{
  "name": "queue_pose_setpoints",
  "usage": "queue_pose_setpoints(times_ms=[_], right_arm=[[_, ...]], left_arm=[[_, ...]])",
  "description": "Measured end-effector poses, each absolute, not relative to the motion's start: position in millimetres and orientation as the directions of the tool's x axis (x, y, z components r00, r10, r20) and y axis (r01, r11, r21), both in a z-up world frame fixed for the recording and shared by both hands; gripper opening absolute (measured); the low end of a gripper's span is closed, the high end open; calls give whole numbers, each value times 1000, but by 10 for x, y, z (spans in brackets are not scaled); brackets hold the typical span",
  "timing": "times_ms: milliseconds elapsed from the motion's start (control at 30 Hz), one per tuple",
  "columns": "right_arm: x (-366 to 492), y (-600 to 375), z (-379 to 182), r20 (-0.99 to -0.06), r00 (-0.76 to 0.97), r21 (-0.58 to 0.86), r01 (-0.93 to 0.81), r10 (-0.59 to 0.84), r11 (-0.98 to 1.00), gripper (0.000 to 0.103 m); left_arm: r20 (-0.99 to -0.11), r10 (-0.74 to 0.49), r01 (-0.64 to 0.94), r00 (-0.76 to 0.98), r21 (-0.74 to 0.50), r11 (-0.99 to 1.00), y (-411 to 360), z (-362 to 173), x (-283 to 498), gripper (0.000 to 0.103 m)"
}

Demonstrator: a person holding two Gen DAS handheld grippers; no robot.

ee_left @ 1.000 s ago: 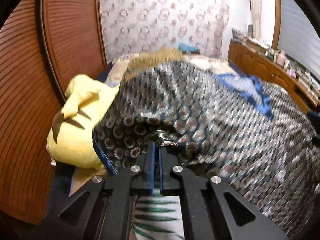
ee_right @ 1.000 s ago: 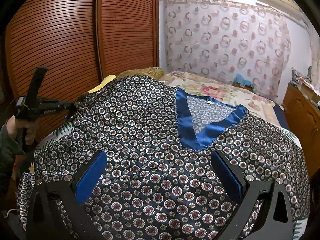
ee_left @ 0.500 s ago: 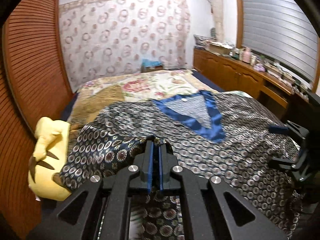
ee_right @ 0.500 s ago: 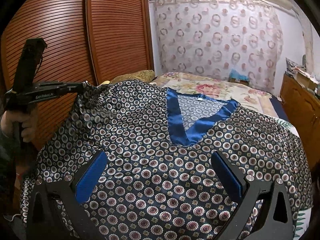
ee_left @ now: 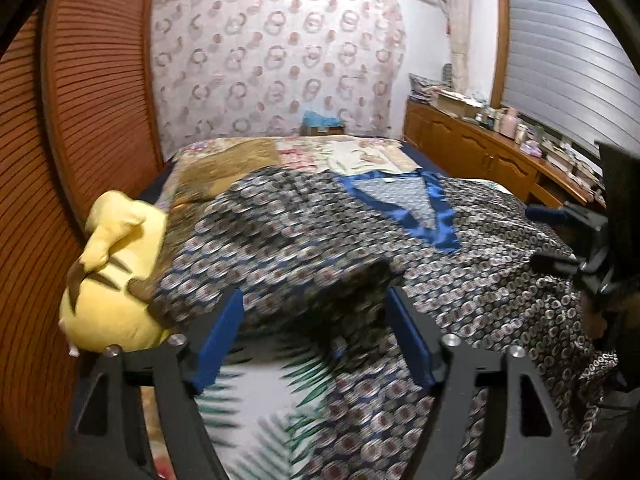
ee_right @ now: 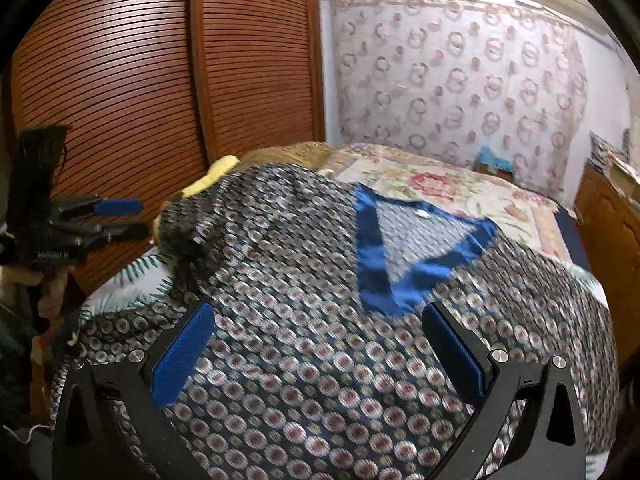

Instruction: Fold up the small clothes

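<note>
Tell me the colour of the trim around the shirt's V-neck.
Bright satin blue V-neck trim, on the patterned shirt; clearest in the right wrist view.

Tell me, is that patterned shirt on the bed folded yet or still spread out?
Mostly spread: the shirt lies wide across the bed, blue collar showing; only its left corner is bunched.

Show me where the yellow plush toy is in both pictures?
Left wrist view: yellow plush toy lies at the left edge, beside the patterned shirt.
Right wrist view: only a yellow sliver peeks out behind the shirt's far left side.
Shared landmark: the shirt's blue V-neck collar.
</note>
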State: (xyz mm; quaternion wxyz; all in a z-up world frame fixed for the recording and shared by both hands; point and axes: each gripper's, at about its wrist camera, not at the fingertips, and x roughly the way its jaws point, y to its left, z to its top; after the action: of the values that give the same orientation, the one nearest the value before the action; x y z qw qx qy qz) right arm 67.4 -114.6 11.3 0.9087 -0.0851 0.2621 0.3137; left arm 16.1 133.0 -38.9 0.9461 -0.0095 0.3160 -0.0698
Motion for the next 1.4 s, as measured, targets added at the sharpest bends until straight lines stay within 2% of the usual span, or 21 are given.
queue_pose_setpoints(times_ms=[233, 400, 500, 633, 833, 933, 1033, 1100, 1133, 1400], right_arm=[[812, -641, 320, -518, 586, -24, -738, 623, 674, 94], [1015, -162, 385, -534, 502, -29, -815, 680, 579, 80], [1116, 162, 344, -560, 438, -25, -857, 703, 514, 75], [1278, 526, 162, -602, 350, -20, -905, 717, 425, 73], [1547, 1078, -290, -718, 334, -101, -918, 611, 383, 72], [1723, 1244, -493, -754, 362, -139, -904, 549, 405, 60], [1826, 1363, -570, -752, 387, -163, -894, 534, 418, 41], [1873, 1379, -579, -743, 406, -174, -885, 533, 431, 14], [1896, 1368, -566, -738, 398, -159, -888, 545, 432, 10], [1953, 1004, -248, -589, 398, 56, -848, 703, 527, 7]], left_arm=[[-573, -60, 15, 817, -83, 996, 1702, -444, -44, 78], [-556, -17, -43, 831, -94, 995, 1932, -438, -167, 78], [-550, 8, -67, 835, -87, 994, 2013, -433, -232, 78], [-543, 28, -89, 839, -87, 992, 2105, -418, -300, 78], [-540, 49, -111, 840, -82, 990, 2174, -430, -323, 78], [-541, 53, -116, 840, -84, 990, 2199, -438, -327, 78], [-544, 54, -117, 837, -82, 990, 2197, -453, -321, 78], [-545, 52, -115, 837, -81, 990, 2184, -448, -333, 78], [-545, 51, -112, 837, -80, 990, 2170, -445, -331, 78], [-547, 30, -84, 836, -74, 994, 2072, -465, -268, 78]])
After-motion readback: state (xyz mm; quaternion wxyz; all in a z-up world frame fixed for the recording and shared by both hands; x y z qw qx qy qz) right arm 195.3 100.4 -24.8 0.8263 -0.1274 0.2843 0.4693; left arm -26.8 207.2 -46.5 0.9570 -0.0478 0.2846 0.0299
